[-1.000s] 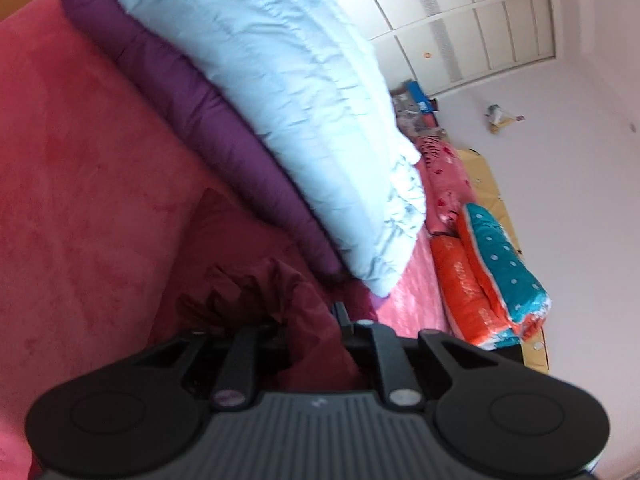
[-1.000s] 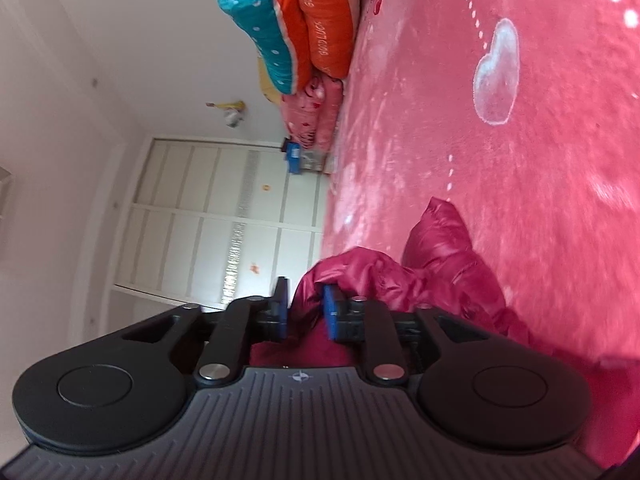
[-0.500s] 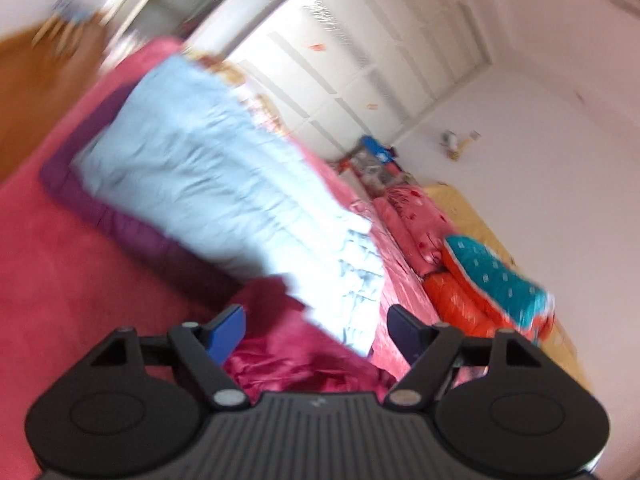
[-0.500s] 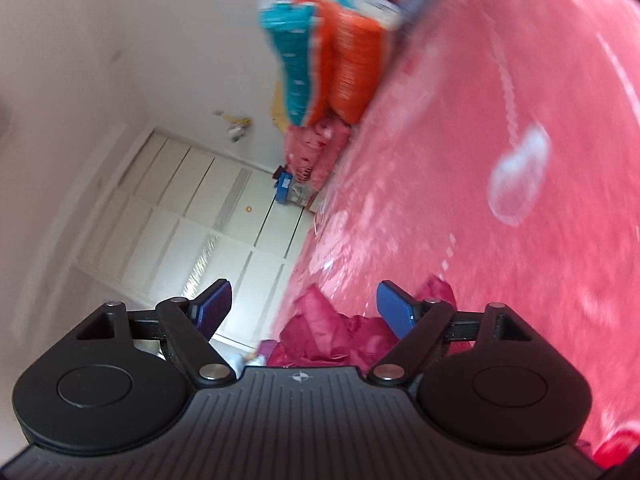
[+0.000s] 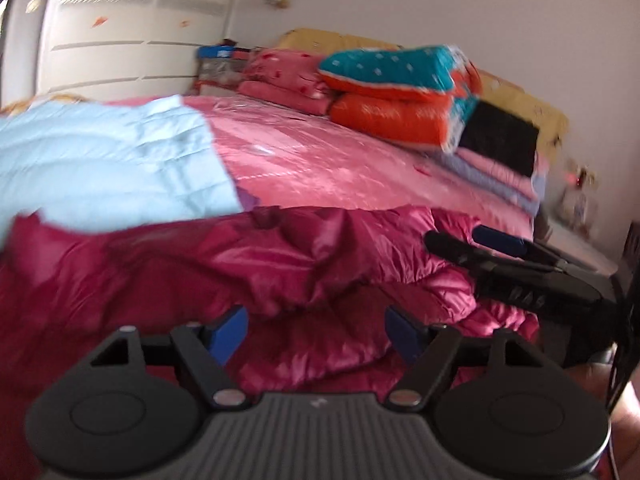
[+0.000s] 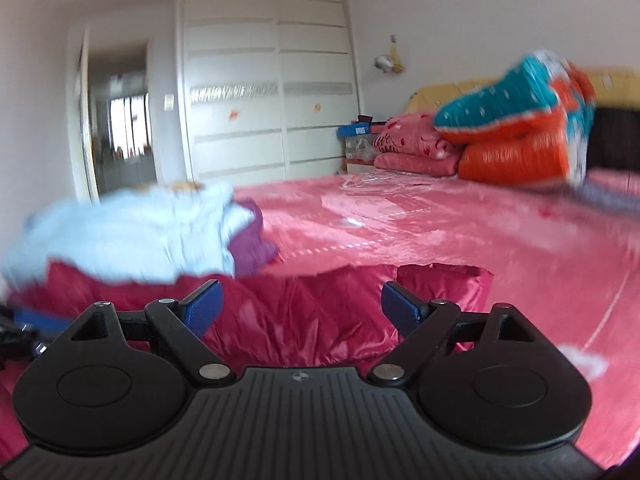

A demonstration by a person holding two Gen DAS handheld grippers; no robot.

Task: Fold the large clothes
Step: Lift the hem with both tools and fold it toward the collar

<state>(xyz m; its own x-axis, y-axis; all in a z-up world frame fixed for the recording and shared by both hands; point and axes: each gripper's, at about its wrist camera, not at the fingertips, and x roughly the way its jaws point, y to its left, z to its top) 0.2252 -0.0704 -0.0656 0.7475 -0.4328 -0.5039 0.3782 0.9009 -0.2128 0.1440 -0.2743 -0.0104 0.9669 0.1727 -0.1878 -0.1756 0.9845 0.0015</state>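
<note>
Two hand-held grippers, left [image 5: 316,330] and right [image 6: 302,306], have just sprung their jaws apart and hover spread, pinching nothing, above the crimson jacket [image 5: 280,264] lying rumpled on the bed [image 5: 340,160]. Slippery padding could let the fold spring back.

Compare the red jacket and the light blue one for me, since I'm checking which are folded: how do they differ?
The red jacket lies rumpled and spread across the near edge of the bed; the light blue jacket is a neat, flat folded bundle. The red one rests right on the bed cover, the blue one on a purple garment. The red is glossy, the blue matte. Both look like puffy quilted coats.
</note>
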